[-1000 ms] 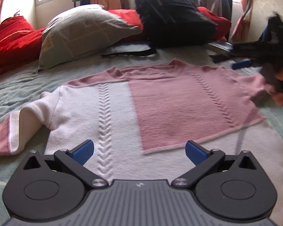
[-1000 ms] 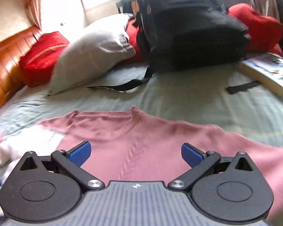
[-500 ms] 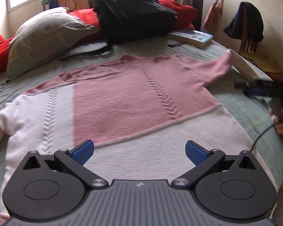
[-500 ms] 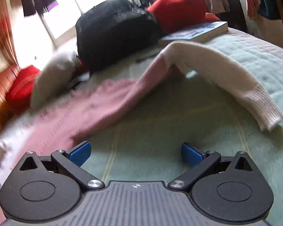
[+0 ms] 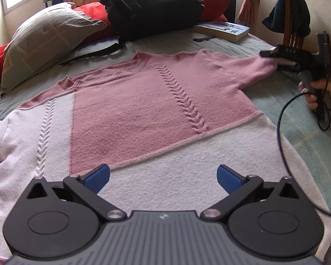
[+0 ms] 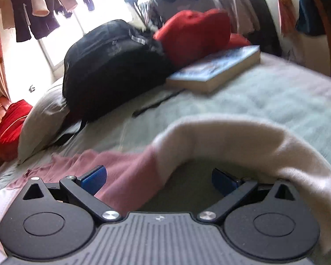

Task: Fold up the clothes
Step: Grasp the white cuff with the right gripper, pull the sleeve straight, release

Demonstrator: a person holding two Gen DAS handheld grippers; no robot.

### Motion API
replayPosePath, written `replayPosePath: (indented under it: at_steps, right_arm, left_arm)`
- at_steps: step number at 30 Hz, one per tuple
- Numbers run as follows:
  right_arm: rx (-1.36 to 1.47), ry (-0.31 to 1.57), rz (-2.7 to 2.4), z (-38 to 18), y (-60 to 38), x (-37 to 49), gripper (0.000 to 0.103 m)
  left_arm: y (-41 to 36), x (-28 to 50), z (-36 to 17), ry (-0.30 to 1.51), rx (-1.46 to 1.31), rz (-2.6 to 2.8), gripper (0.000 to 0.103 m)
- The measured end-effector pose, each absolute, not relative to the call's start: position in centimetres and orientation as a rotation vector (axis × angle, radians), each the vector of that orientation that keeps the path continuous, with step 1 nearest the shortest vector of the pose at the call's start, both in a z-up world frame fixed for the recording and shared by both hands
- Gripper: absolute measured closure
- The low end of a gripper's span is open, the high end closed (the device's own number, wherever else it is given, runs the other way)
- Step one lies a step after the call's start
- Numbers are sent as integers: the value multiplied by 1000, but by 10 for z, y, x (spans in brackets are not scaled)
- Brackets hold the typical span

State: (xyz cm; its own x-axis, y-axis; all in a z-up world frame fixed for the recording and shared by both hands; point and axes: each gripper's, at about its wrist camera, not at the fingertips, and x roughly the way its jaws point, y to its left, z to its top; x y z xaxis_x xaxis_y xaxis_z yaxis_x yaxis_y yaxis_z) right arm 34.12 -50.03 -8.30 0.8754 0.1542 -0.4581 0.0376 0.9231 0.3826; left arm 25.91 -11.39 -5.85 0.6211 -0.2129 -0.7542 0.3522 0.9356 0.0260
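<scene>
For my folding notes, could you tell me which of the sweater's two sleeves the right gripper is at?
The pink-and-white sleeve beside the book; the right gripper is open around it, while the other sleeve lies untouched.

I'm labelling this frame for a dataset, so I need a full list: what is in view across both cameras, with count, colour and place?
sweater: one, pink and white, spread flat on the bed, near sleeve arched up at the right gripper
bed cover: one, pale green, under everything
backpack: one, black, far end of bed
pillow: one, grey, left of backpack
cushions: several, red, behind backpack and pillow
book: one, blue cover, right of backpack
chair: one, wooden, dark garment draped on it, beside bed
hanging clothes: several, dark and pale, at window
left gripper: open, over the sweater's white hem
right gripper: open, at the sleeve
hand: one, holding right gripper
</scene>
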Motion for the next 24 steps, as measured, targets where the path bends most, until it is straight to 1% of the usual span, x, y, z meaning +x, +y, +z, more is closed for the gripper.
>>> replayPosePath:
  at_steps: [2,8,11,15,20,24]
  right_arm:
    - [384,471,49,-77,-508,335,0]
    - [475,469,-26,-65,-544,324,0]
    - [558,514,36,-70,-550,319,0]
    - [658,615,77,-96,-551,325,0]
    - [687,508,40,-104,-563,335,0]
    - [771,455,15,-108,-582,340,0]
  left_arm:
    - [-112,260,-60,845,177,-325,1]
    - [-110,259,-64,851,171,-322,1]
    - [-110,259,-65,854,171,-323,1]
    - [-111,259,-67,860,174,-324,1]
    - [-112,260,-70,867,176,-324,1]
    - [-109,261,-71,871,171,-314,1]
